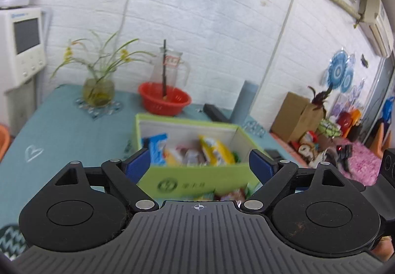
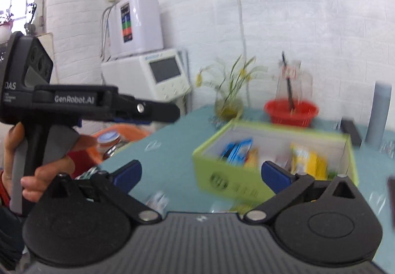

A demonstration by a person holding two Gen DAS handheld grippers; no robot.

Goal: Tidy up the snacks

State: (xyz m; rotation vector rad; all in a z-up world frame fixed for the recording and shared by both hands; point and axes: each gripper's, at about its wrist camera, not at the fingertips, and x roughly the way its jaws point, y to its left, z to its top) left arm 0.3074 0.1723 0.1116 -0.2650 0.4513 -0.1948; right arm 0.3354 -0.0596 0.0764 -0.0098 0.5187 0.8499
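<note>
A green box [image 1: 197, 180] stands open on the teal desk [image 1: 61, 131], already loaded with snack packets [image 1: 197, 153]: a blue one leaning at its left, yellow and pinkish ones towards the middle and right; it serves as the collecting bin, so the packets stand bunched inside it rather than loose on the cloth. A few more wrappers [image 1: 229, 193] show just below the box's near wall, close to the left gripper [image 1: 200, 165]; blur hides what they are. The left gripper's blue fingers [image 1: 138, 163] stand spread wide with nothing between them, framing the box's near wall; they do not touch it. The right gripper [image 2: 201, 175] is likewise wide apart and empty; the box [image 2: 229, 180] lies ahead and towards its right finger [image 2: 274, 173], whose tip overlaps the near wall in view, though contact cannot be judged. A hand [image 2: 27, 170] holds the left gripper's handle at the right wrist view's left edge. A red basket [image 1: 164, 99] and a plant vase [image 1: 98, 91] sit well behind the box.
</note>
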